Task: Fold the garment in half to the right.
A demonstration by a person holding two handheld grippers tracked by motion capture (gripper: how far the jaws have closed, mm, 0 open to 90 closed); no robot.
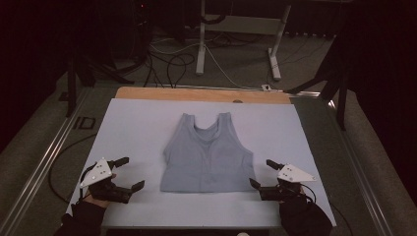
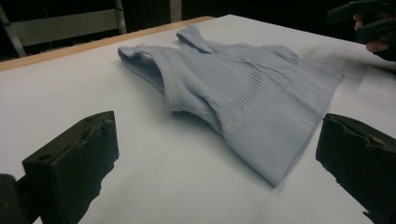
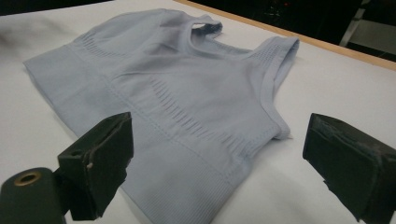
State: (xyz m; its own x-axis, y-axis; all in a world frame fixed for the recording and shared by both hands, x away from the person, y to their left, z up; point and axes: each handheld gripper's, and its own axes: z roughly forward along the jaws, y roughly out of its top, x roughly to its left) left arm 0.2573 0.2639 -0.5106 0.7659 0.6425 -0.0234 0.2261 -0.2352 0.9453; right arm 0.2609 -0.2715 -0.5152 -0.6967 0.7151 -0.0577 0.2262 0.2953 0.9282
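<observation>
Top [image 1: 208, 155], pale blue and sleeveless, lies flat in the middle of the white desk [image 1: 133, 123] in the high view, straps pointing away from the person. Left gripper [image 1: 132, 173] sits just off its left hem corner, right gripper [image 1: 261, 173] just off its right one; both are spread wide and hold nothing. From the left gripper view, the top [image 2: 243, 88] lies beyond the parted jaws, untouched. From the right gripper view, its hem [image 3: 187, 172] reaches between the open jaws, clear of both.
</observation>
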